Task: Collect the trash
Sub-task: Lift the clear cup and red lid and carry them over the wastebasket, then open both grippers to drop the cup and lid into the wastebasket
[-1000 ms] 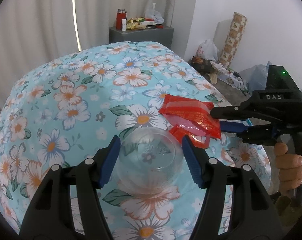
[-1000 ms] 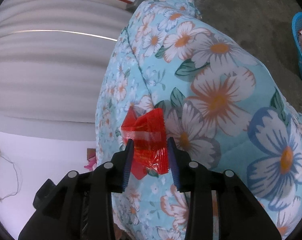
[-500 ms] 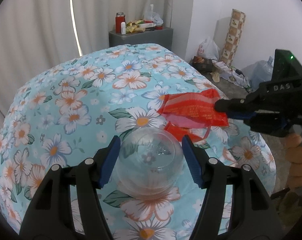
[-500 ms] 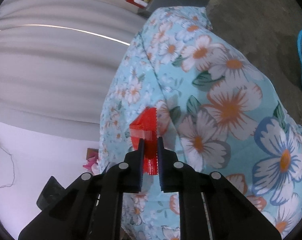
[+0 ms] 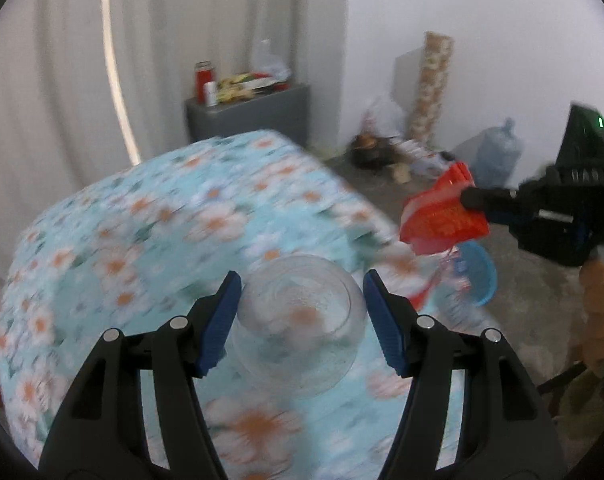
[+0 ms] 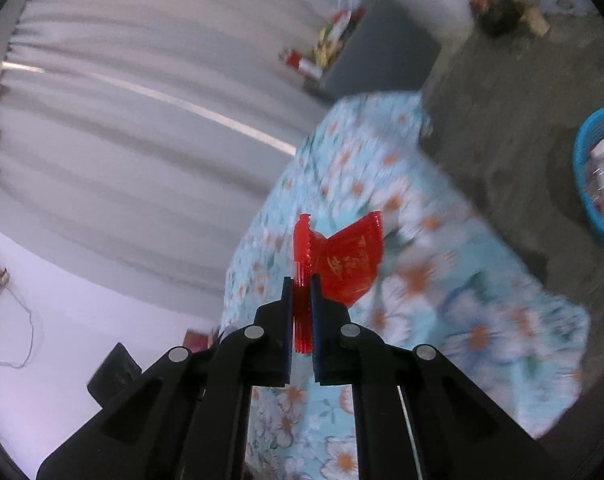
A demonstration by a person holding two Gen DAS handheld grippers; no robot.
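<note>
A clear plastic cup (image 5: 300, 320) sits mouth-down between the blue pads of my left gripper (image 5: 300, 296), which is shut on it above the floral bed cover (image 5: 162, 220). To the right, my right gripper (image 5: 467, 200) holds a red wrapper (image 5: 441, 216) in the air past the bed's edge. In the right wrist view its jaws are closing on the red wrapper (image 6: 349, 264), pinching its crimped end between the pads of the right gripper (image 6: 301, 284). A hand grips the right tool's handle.
A blue basket (image 5: 477, 276) with packaging in it stands on the concrete floor beside the bed; the right wrist view shows the basket (image 6: 597, 176) at its right edge. A grey cabinet (image 5: 246, 114) with bottles, a patterned roll (image 5: 431, 88) and a water jug (image 5: 497, 156) stand by the wall.
The right gripper closed on the red wrapper and lifted it off the bed, out to the right. The left gripper rose with the cup held between its pads.
</note>
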